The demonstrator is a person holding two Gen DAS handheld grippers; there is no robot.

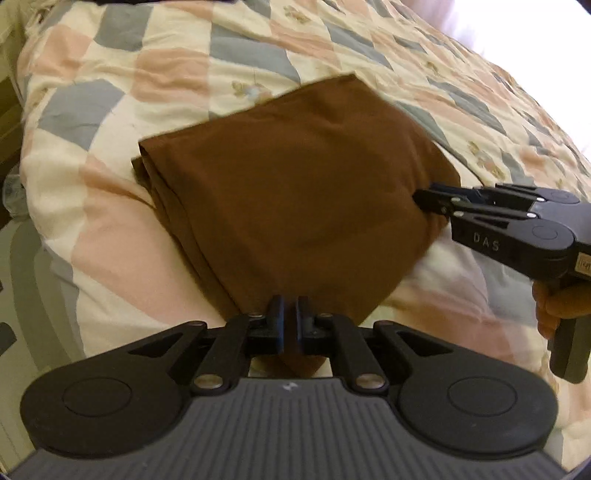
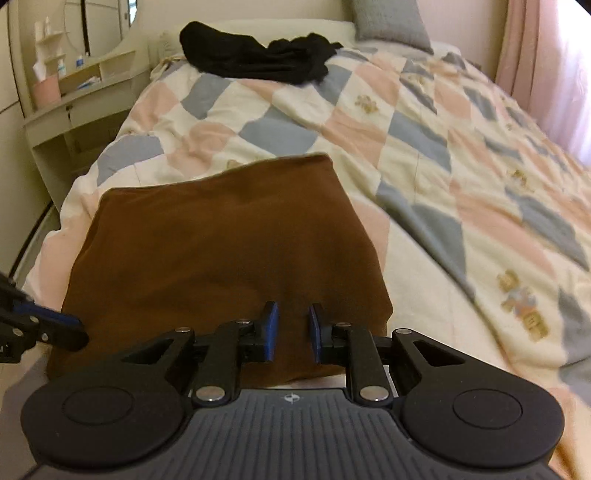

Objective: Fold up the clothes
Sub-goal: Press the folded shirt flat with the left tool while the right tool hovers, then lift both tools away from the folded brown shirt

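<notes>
A folded brown garment point(image 1: 295, 192) point(image 2: 221, 251) lies flat on the patchwork quilt point(image 1: 147, 74) near the bed's edge. My left gripper point(image 1: 290, 321) is shut on the garment's near corner, and a thin strip of brown cloth shows between its pads. In the right wrist view the left gripper point(image 2: 75, 330) touches the garment's left edge. My right gripper point(image 2: 293, 328) stands over the near edge with its blue pads apart and flat cloth showing in the gap. From the left wrist view the right gripper point(image 1: 419, 201) has its tips at the garment's right edge, with a hand point(image 1: 554, 306) on its handle.
A crumpled black garment point(image 2: 255, 59) lies at the head of the bed beside a grey pillow point(image 2: 388, 22). A cream bedside shelf unit point(image 2: 74, 92) stands on the left and a pink curtain point(image 2: 535, 55) hangs on the right. The quilt point(image 2: 443, 166) spreads wide to the right.
</notes>
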